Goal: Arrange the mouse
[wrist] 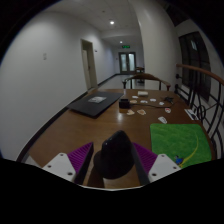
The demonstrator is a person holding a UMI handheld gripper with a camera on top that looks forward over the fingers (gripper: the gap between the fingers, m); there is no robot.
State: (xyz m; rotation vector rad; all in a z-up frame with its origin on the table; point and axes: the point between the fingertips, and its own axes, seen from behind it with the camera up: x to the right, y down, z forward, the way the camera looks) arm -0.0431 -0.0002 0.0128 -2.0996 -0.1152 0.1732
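A black computer mouse point(113, 158) sits between my two fingers, its nose pointing away from me. The purple pads point(78, 158) press against both of its sides. My gripper point(112, 165) is shut on the mouse and holds it over the near part of the brown wooden table point(70, 125). The rear of the mouse is hidden low between the fingers.
A green mat point(183, 143) lies on the table just right of the fingers. A dark closed laptop point(97, 103) lies further back on the left. Small items, a bottle point(125, 100) and white cards point(150, 100), are at the far end. A corridor with doors lies beyond.
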